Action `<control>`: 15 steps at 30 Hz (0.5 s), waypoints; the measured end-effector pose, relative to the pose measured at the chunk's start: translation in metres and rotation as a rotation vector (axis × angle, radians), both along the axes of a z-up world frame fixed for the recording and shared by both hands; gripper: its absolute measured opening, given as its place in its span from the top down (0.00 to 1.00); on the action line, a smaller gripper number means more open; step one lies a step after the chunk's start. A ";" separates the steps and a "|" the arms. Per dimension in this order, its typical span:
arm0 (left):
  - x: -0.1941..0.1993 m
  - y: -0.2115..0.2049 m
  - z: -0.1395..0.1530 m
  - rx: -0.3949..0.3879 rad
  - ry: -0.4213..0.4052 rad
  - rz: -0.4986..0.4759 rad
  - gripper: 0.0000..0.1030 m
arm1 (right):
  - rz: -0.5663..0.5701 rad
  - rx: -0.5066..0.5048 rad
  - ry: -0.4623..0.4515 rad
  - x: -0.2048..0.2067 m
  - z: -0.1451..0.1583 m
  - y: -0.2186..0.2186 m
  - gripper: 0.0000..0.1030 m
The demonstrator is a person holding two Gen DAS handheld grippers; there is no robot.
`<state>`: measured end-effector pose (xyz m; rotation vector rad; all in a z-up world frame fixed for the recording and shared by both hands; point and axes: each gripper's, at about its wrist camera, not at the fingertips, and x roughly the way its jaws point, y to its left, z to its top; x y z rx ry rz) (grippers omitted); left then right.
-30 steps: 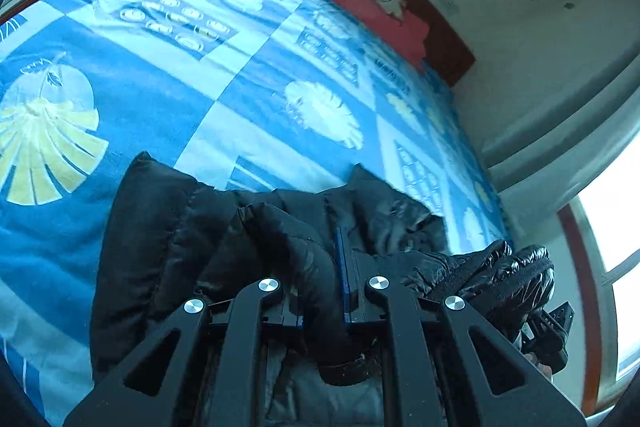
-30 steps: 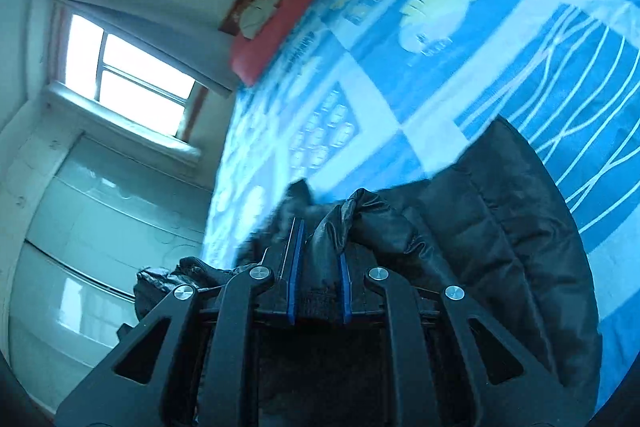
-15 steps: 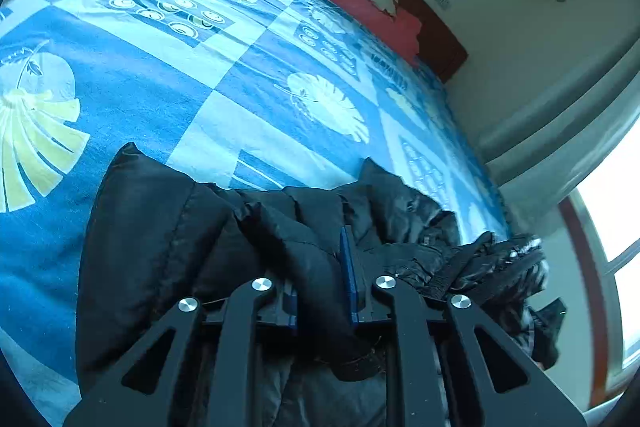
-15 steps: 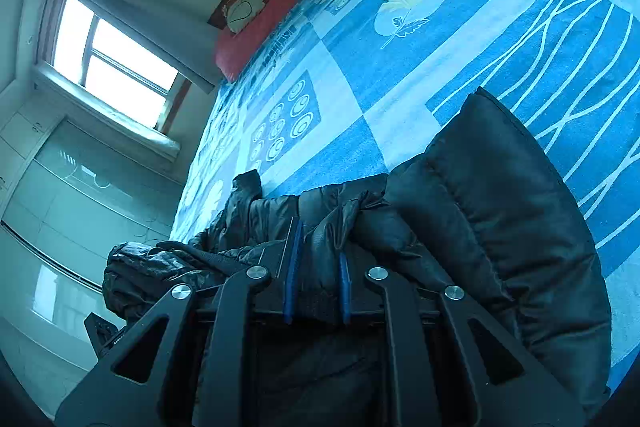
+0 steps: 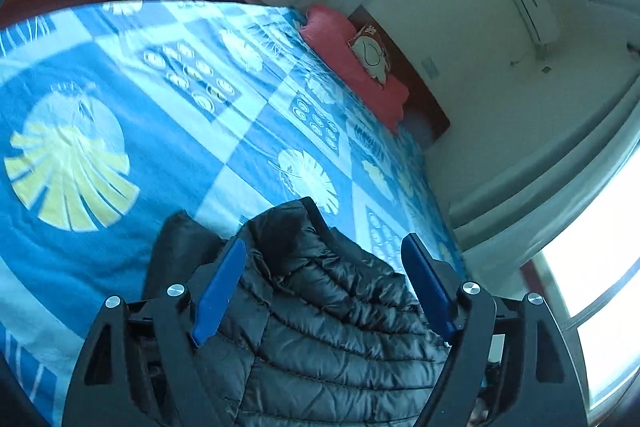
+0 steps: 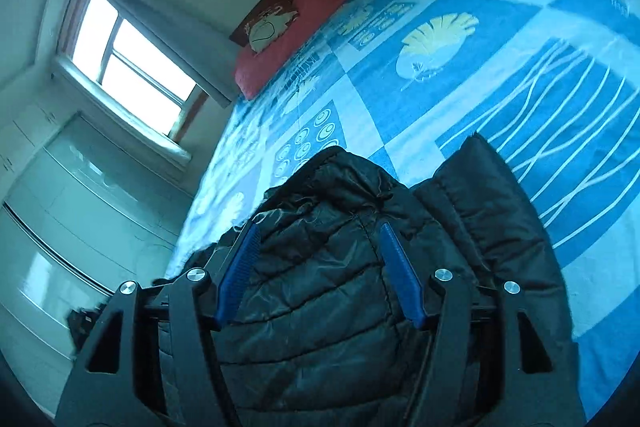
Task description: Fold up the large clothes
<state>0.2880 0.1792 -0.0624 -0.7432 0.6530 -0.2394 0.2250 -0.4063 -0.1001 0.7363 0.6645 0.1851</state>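
Both claws opening over the black puffer jacket point(image 5: 328, 315) on the bed point(image 5: 120, 99).
Left claw point(image 5: 324, 259) and right claw point(image 6: 318, 239) stand wide, pads seemingly clear of the fabric between them.

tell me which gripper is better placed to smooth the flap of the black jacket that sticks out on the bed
Right, probably. The flap lies just beside the right gripper, while in the left gripper view only a sliver shows. Both jaws are opening over the black jacket, pads off it.
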 end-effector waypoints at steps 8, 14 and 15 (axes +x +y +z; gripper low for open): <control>0.024 -0.064 -0.015 0.351 0.042 -0.142 0.23 | 0.101 -0.332 0.059 0.047 0.015 0.062 0.40; 0.058 -0.075 -0.044 0.472 0.138 -0.134 0.23 | 0.104 -0.388 0.176 0.080 -0.022 0.059 0.42; 0.061 -0.076 -0.047 0.483 0.148 -0.132 0.23 | 0.100 -0.383 0.190 0.083 -0.028 0.057 0.43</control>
